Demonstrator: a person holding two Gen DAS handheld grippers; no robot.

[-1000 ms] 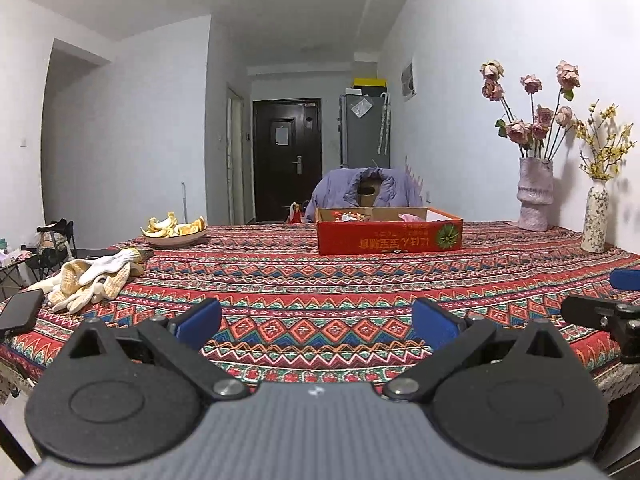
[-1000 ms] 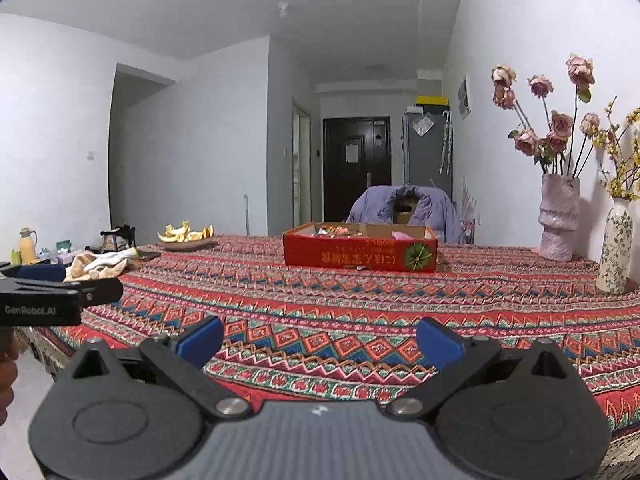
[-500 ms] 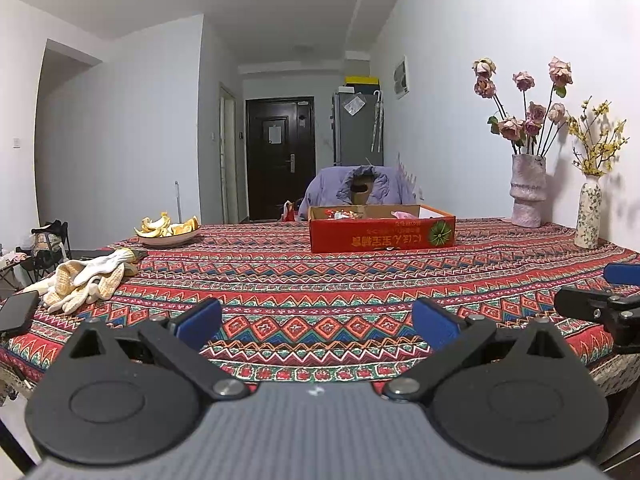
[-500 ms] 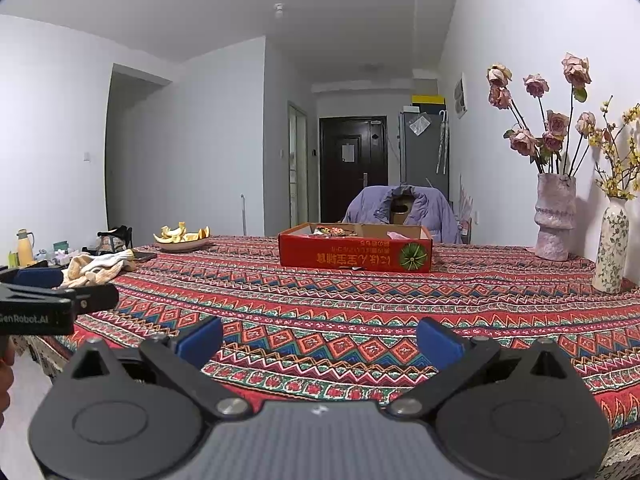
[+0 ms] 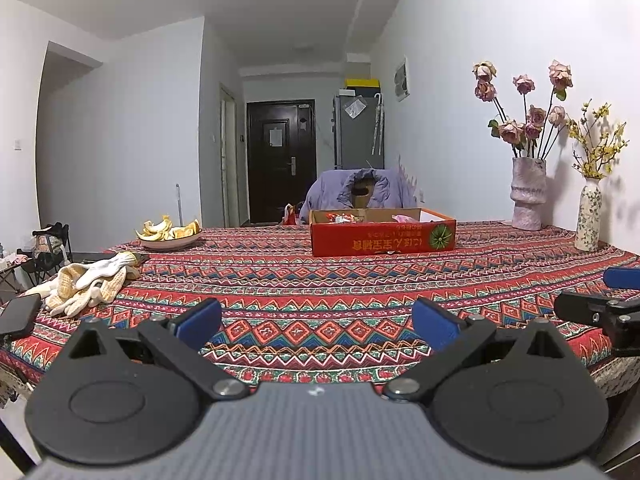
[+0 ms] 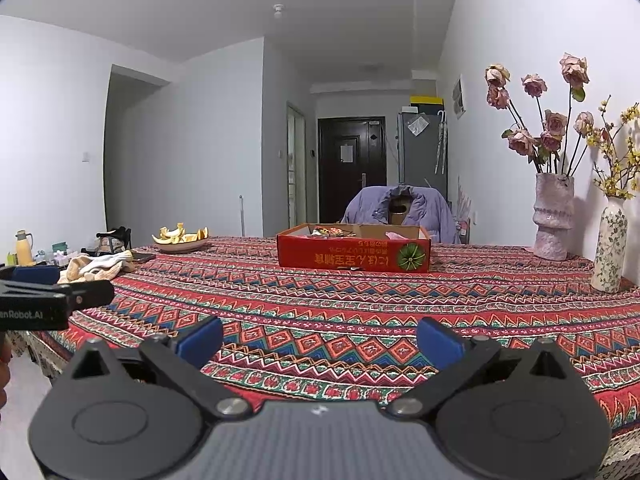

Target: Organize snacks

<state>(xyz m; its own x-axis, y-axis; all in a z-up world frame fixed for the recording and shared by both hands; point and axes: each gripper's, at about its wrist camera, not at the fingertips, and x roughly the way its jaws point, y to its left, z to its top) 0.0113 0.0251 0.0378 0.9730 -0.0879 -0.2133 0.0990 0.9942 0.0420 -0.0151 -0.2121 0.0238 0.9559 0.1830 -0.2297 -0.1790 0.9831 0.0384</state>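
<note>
A red cardboard box (image 5: 383, 237) (image 6: 353, 254) stands far across the patterned tablecloth (image 5: 320, 288) (image 6: 360, 304), with wrapped snacks (image 5: 340, 217) (image 6: 330, 232) just showing over its rim. My left gripper (image 5: 316, 322) hovers open above the table's near edge, nothing between its blue pads. Likewise, my right gripper (image 6: 320, 336) is open and empty above the near edge. Each gripper shows at the side of the other's view: the right gripper (image 5: 600, 304) and the left gripper (image 6: 48, 296). Both are far from the box.
A plate of fruit peels (image 5: 170, 236) (image 6: 181, 238) and a pile of work gloves (image 5: 90, 282) (image 6: 96, 266) lie at the left. A phone (image 5: 18, 314) sits at the left edge. Two flower vases (image 5: 528, 194) (image 6: 610, 246) stand by the right wall. A draped chair (image 5: 360, 194) stands behind the box.
Both views have shifted slightly, with the box and vases sitting a little differently in frame. Both grippers have stayed open and empty.
</note>
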